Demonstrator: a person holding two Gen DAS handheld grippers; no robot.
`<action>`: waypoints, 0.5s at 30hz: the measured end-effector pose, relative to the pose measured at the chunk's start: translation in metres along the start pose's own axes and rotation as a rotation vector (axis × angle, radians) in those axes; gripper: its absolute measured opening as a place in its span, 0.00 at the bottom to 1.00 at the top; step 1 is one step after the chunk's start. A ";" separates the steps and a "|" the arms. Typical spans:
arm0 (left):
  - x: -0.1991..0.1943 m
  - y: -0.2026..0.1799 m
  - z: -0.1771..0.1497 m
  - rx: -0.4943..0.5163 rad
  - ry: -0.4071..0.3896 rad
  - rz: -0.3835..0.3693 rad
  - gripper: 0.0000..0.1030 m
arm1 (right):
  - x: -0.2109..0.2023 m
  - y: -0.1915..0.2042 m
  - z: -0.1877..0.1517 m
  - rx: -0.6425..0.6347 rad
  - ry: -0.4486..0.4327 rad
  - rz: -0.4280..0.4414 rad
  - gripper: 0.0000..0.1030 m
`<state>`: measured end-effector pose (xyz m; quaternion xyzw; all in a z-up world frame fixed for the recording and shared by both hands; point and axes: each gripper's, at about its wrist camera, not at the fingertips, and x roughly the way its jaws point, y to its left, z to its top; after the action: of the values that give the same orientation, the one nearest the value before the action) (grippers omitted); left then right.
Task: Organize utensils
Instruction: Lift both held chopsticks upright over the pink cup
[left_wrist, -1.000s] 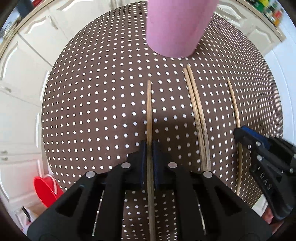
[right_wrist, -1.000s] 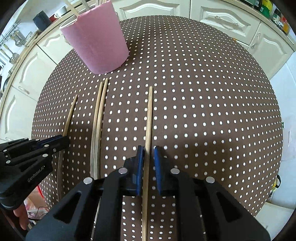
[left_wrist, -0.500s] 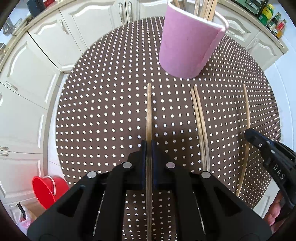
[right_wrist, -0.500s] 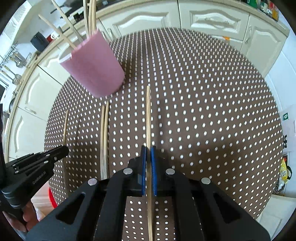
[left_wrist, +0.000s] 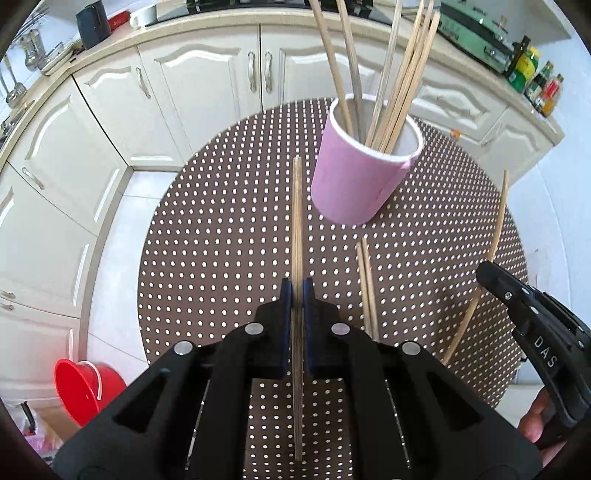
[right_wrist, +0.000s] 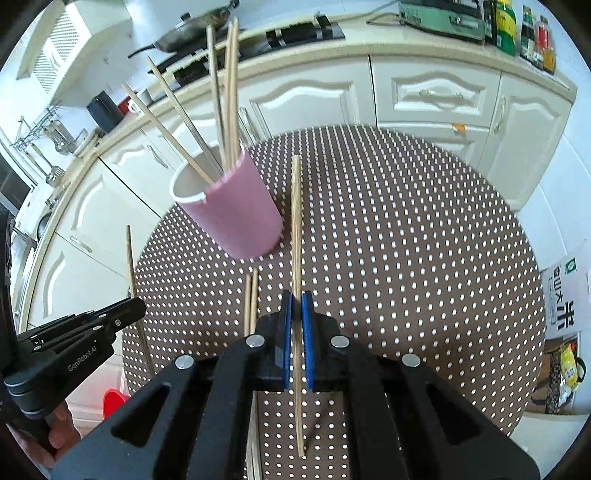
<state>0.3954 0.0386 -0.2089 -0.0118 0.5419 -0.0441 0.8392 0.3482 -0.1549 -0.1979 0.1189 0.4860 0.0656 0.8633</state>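
Both grippers have risen off the dotted table (left_wrist: 221, 229) since a second ago, each carrying one chopstick. The left gripper (left_wrist: 296, 291) is clamped on its chopstick (left_wrist: 296, 221); the right gripper (right_wrist: 296, 306) pinches the other chopstick (right_wrist: 296, 221). To finish well, I'd tip each stick upright and lower it tip-first over the rim (one at a time, to avoid a clash). The pink cup (left_wrist: 354, 184), toward the table's far edge, already holds a fan of sticks; a loose pair (left_wrist: 367, 288) lies below it.
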 end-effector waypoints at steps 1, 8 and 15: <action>-0.003 -0.002 0.001 0.000 -0.008 0.000 0.07 | -0.003 0.001 0.002 -0.001 -0.010 0.003 0.04; -0.033 -0.011 0.004 0.003 -0.074 -0.012 0.06 | -0.015 0.005 0.010 -0.006 -0.064 0.014 0.04; -0.056 -0.016 0.010 0.010 -0.124 -0.034 0.06 | -0.033 0.011 0.021 -0.026 -0.120 0.030 0.04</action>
<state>0.3805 0.0269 -0.1525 -0.0196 0.4886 -0.0601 0.8702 0.3491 -0.1543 -0.1576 0.1188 0.4307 0.0773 0.8913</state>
